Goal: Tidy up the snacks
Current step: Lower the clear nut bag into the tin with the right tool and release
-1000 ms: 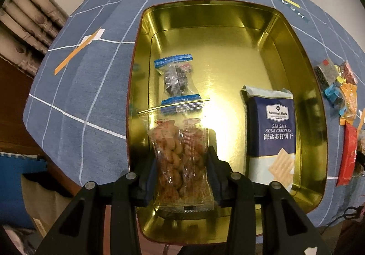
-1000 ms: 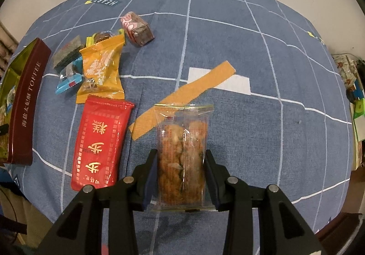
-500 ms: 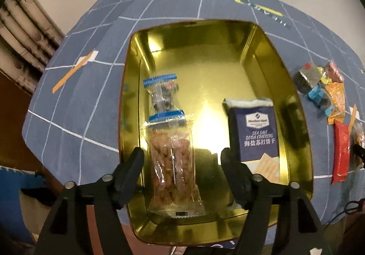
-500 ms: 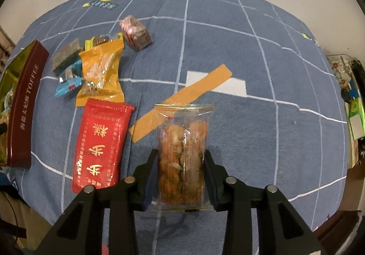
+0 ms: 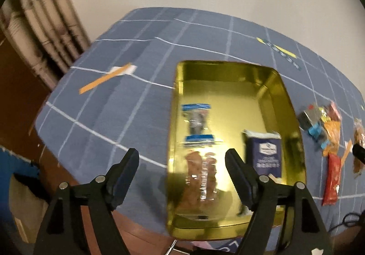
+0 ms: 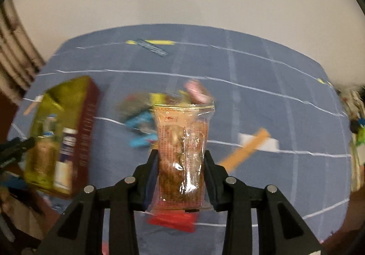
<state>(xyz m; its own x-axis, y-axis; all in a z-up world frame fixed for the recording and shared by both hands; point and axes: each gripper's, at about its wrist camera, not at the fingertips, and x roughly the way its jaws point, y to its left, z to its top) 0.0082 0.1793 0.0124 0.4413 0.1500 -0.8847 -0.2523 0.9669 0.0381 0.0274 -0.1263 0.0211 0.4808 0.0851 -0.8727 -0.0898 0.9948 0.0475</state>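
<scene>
Three snacks lie in the gold tin [image 5: 294,118] already, so I think the job is partly done. Nearest to me in my left view is the left gripper [image 5: 182,163]. Its jaws are opening and nothing is between the fingers. Below them, at the near end of the tin, lies a clear nut pack [image 5: 202,177]. Just past it lies a small pack with blue ends [image 5: 196,122]. To the right of those sits a dark blue cracker bag [image 5: 265,154]. The far half of the tin is bare.

Nearest in my right view, the right gripper [image 6: 182,168] squeezes a second nut pack [image 6: 182,152] on both sides, so this one is lifted off the blue cloth [image 6: 273,95]. I think it goes in the tin next.

More snacks wait on the cloth to the right of the tin. A long red pack [image 5: 332,179] is nearest. Past it lie an orange pack [image 5: 332,134], a light blue sweet [image 5: 316,130] and a few small ones too blurry to name. So a good part of the job is left.

Only my left view looks down into the tin and shows what lies on its floor. Only my right view shows the tin's dark red outer wall [image 6: 87,118] and the pack I am holding up close. My left view shows just a blurry brown edge of that pack far out on the right.
</scene>
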